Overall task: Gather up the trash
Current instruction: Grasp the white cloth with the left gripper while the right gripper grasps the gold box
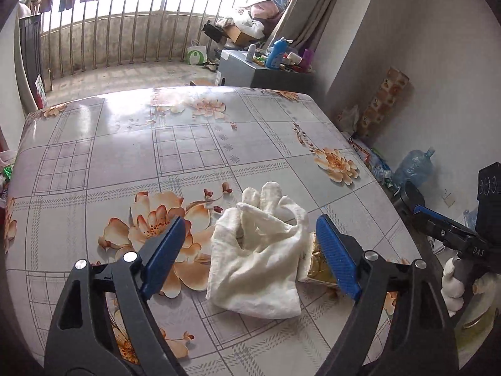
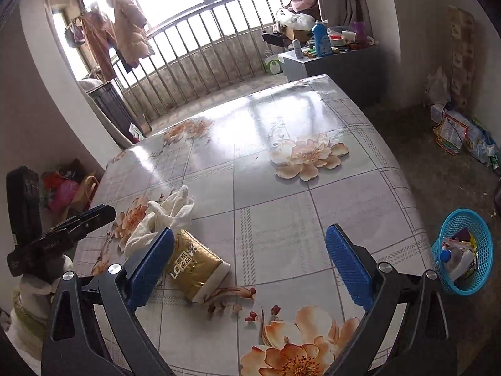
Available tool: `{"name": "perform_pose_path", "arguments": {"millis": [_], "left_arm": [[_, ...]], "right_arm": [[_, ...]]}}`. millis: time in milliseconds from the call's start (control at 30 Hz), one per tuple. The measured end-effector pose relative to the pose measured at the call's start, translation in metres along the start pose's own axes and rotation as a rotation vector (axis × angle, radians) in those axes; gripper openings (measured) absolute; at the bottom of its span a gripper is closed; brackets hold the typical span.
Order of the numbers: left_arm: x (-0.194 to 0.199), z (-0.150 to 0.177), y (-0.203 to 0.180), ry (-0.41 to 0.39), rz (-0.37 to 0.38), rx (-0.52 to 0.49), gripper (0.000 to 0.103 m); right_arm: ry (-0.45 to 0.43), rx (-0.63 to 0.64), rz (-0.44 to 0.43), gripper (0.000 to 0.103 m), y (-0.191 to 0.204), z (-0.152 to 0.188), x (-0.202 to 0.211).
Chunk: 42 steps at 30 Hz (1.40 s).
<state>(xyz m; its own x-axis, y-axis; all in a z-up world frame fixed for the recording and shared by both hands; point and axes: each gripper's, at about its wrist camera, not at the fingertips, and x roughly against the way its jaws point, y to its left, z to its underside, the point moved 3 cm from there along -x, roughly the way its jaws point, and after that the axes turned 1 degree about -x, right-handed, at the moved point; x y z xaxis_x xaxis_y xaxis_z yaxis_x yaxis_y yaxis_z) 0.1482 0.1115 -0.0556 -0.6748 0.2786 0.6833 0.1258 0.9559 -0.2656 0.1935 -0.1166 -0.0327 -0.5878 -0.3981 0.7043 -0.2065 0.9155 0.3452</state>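
Note:
A crumpled white cloth glove (image 1: 256, 260) lies on the floral table (image 1: 188, 144). A gold tissue pack (image 1: 319, 266) lies against its right side, partly hidden. My left gripper (image 1: 250, 257) is open, its blue pads either side of the glove, just above the table. In the right wrist view the gold pack (image 2: 194, 266) lies beside the glove (image 2: 156, 222). My right gripper (image 2: 250, 269) is open and empty, its left pad next to the pack. A blue basket (image 2: 460, 250) holding trash stands on the floor at the right.
The right gripper's body (image 1: 451, 228) shows at the table's right edge in the left wrist view. The left gripper's body (image 2: 56, 232) shows at the left in the right wrist view. A water jug (image 1: 413, 166) and bags sit on the floor by the wall. A cluttered cabinet (image 2: 328, 56) stands behind the table.

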Motion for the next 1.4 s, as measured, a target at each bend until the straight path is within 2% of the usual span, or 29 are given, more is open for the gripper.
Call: {"name": "perform_pose_path", "arguments": {"millis": [67,133,233,300,333,400,433,500,533,667,800,1033,1167,1300,1400], "left_arm": [[-0.006,0.008,-0.001,0.018,0.008,-0.007,0.076],[-0.016,0.015,-0.001,0.051,-0.019,-0.026,0.075],[-0.034,0.018,-0.001,0.087,-0.026,-0.061,0.069],[-0.046,0.018,0.0,0.114,-0.042,-0.08,0.062],[-0.051,0.019,-0.001,0.128,-0.066,-0.096,0.055],[-0.06,0.024,-0.002,0.151,-0.108,-0.122,0.047],[-0.063,0.026,-0.003,0.158,-0.108,-0.125,0.041],[-0.062,0.029,-0.007,0.145,-0.114,-0.139,0.036],[-0.061,0.031,-0.009,0.143,-0.11,-0.146,0.028],[-0.057,0.036,-0.014,0.139,-0.104,-0.158,0.013],[-0.048,0.042,-0.011,0.152,-0.095,-0.136,0.009],[-0.031,0.057,-0.002,0.171,-0.063,-0.028,0.009],[-0.025,0.061,0.002,0.165,-0.02,0.012,0.009],[-0.018,0.06,0.011,0.145,0.044,0.055,0.009],[-0.014,0.057,0.012,0.132,0.06,0.048,0.013]], "right_arm": [[0.081,-0.021,-0.029,0.085,0.01,0.01,-0.018],[0.159,-0.053,-0.046,0.079,0.01,0.02,-0.036],[0.255,-0.099,-0.057,0.067,0.01,0.034,-0.057],[0.254,-0.095,-0.055,0.059,0.015,0.036,-0.061],[0.261,-0.092,-0.058,0.057,0.018,0.037,-0.063],[0.269,-0.105,-0.083,0.043,0.022,0.039,-0.065],[0.271,-0.105,-0.095,0.04,0.023,0.039,-0.065],[0.266,-0.085,-0.078,0.037,0.028,0.039,-0.065],[0.262,-0.072,-0.072,0.036,0.03,0.037,-0.065],[0.257,-0.091,-0.089,0.028,0.025,0.031,-0.062],[0.248,-0.154,-0.097,0.024,0.008,0.031,-0.052],[0.237,-0.268,-0.091,0.024,-0.017,0.042,-0.038],[0.215,-0.218,-0.046,0.028,-0.012,0.045,-0.029],[0.154,-0.051,-0.018,0.059,0.005,0.03,-0.015],[0.14,0.115,0.014,0.073,0.027,0.023,-0.019]]}}
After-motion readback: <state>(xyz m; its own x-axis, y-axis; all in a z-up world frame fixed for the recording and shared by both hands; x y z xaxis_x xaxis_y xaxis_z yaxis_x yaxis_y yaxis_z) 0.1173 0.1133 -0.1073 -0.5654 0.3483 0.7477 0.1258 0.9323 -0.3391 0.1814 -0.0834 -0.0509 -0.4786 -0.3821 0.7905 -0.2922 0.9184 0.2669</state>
